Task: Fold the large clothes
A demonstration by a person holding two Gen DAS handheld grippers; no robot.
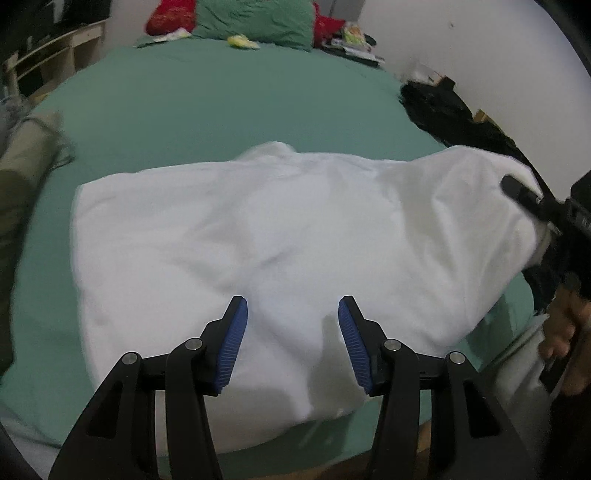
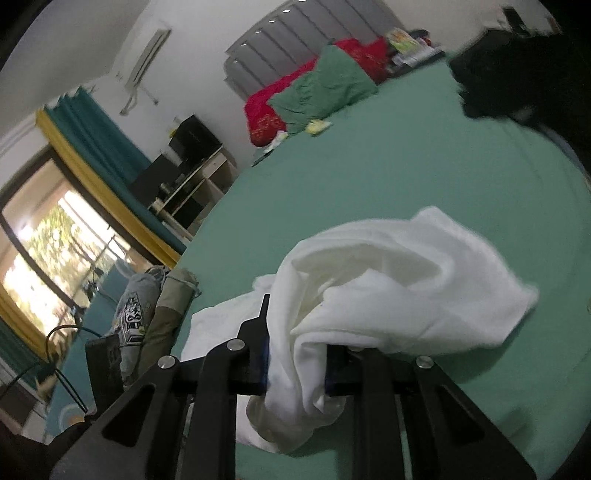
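Note:
A large white garment [image 1: 258,236] lies spread on the green bed [image 1: 207,99]. My left gripper [image 1: 291,321] is open and empty, hovering over the garment's near edge. My right gripper [image 2: 295,347] is shut on a bunched part of the white garment [image 2: 388,288] and holds it lifted off the bed [image 2: 424,158]. In the left wrist view the right gripper [image 1: 517,192] shows at the far right, on the garment's raised right end, held by a hand [image 1: 565,339].
Green and red pillows [image 1: 251,18] lie at the bed's head. A black garment [image 1: 450,114] lies at the right edge. Folded clothes [image 2: 147,314] are stacked at the left edge. A shelf unit [image 1: 48,55] and a window [image 2: 44,240] stand beyond.

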